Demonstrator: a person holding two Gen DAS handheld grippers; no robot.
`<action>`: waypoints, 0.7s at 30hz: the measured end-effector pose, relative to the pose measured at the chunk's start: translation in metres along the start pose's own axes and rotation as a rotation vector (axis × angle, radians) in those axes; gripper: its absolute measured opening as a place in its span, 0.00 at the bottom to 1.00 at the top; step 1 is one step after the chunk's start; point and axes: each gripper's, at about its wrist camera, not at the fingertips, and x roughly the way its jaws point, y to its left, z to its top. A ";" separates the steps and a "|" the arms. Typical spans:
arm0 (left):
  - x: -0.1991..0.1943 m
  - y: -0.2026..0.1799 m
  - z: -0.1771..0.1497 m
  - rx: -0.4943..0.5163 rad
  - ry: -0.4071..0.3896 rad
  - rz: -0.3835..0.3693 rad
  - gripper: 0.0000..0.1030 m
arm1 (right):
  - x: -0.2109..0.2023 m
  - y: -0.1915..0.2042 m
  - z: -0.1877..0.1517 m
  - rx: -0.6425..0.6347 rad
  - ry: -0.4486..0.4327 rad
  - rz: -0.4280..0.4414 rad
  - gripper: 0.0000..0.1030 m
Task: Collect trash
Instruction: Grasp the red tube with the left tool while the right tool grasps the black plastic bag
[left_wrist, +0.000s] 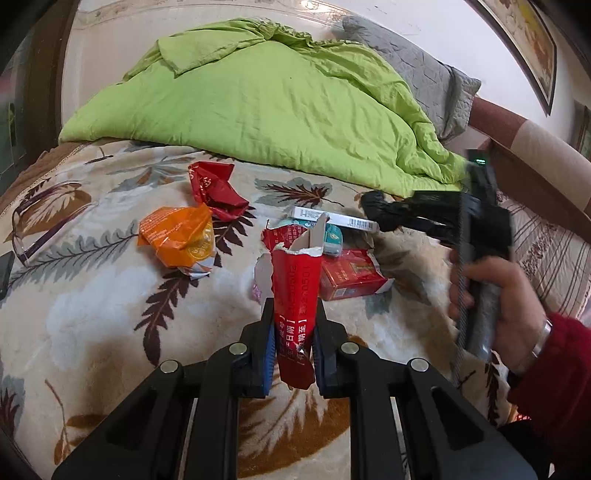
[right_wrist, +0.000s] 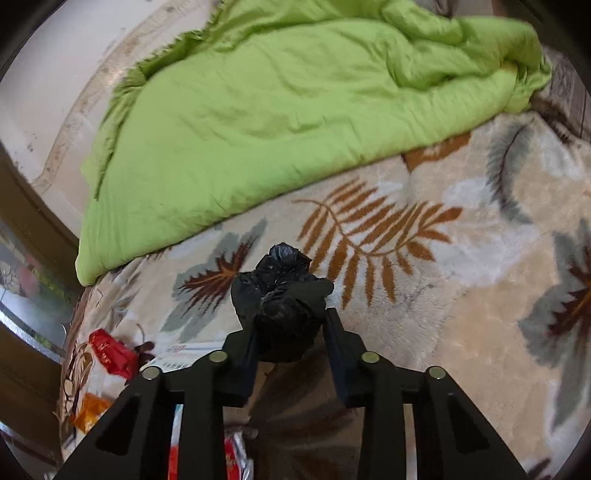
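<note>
Left gripper (left_wrist: 291, 332) clamped on torn red wrapper (left_wrist: 295, 295) above the bed (left_wrist: 92, 314), right gripper (right_wrist: 290, 325) closed around crumpled black bag (right_wrist: 282, 295); risk of bag slipping while being unfolded one-handed.

Black two-finger gripper (left_wrist: 293, 354), blue pads, silver bolts; dark red sleeve (left_wrist: 554, 369), silver bracelet (left_wrist: 540, 341).

bed (left_wrist: 92, 295): leaf blanket | green quilt (left_wrist: 258, 103); orange wrapper (left_wrist: 177, 236); red box (left_wrist: 351, 277)
</note>
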 end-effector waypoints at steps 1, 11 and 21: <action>-0.002 0.000 0.000 0.002 -0.005 0.001 0.16 | -0.008 0.003 -0.002 -0.014 -0.013 0.002 0.31; -0.035 -0.008 -0.003 0.005 -0.058 0.004 0.16 | -0.138 0.033 -0.089 -0.145 -0.085 0.083 0.30; -0.093 -0.052 -0.027 0.052 -0.096 -0.017 0.16 | -0.197 0.022 -0.146 -0.165 -0.116 0.121 0.30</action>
